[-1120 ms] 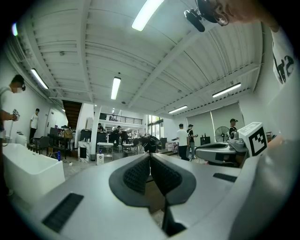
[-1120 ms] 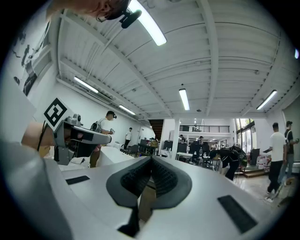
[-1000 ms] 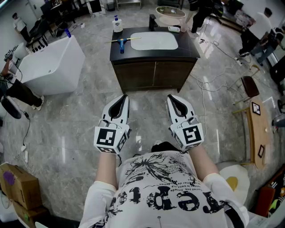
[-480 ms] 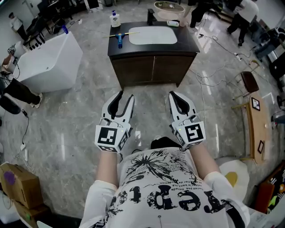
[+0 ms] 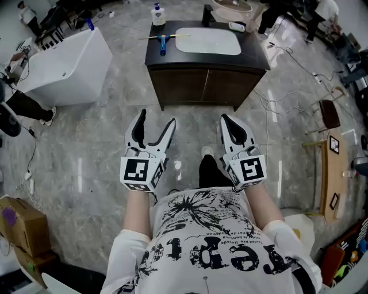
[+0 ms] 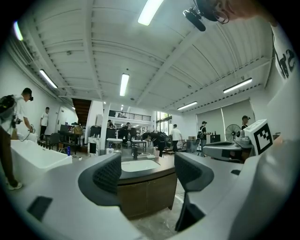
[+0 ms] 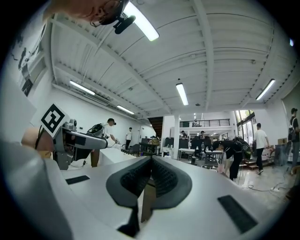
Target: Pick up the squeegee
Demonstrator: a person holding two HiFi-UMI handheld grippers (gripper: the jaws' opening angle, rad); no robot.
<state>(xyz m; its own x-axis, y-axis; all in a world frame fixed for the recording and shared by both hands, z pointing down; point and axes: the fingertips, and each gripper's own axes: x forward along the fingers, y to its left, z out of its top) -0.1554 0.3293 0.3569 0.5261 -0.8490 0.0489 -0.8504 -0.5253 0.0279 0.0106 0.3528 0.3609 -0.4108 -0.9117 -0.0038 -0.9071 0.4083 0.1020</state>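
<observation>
The squeegee (image 5: 163, 42), with a blue handle and a pale blade, lies on the left end of the black top of the vanity (image 5: 207, 86), beside the white sink (image 5: 208, 41). Both grippers are held level over the floor, well short of the vanity. My left gripper (image 5: 155, 119) has its jaws opening wide, with nothing between them. In the left gripper view (image 6: 149, 172) the vanity (image 6: 145, 197) shows through the gap. My right gripper (image 5: 226, 119) is shut on nothing, its pads pressed together in the right gripper view (image 7: 151, 177).
A white bathtub (image 5: 63, 63) stands left of the vanity. A soap bottle (image 5: 156, 14) and a faucet (image 5: 208, 12) sit on the vanity's back edge. Cables (image 5: 279, 109) trail over the floor at right, near a chair (image 5: 325, 112) and a wooden table (image 5: 332, 172). A cardboard box (image 5: 17, 224) is at lower left.
The left gripper's jaws have spread from shut to wide open. Both grippers have moved forward towards the vanity. The right gripper stays shut.
</observation>
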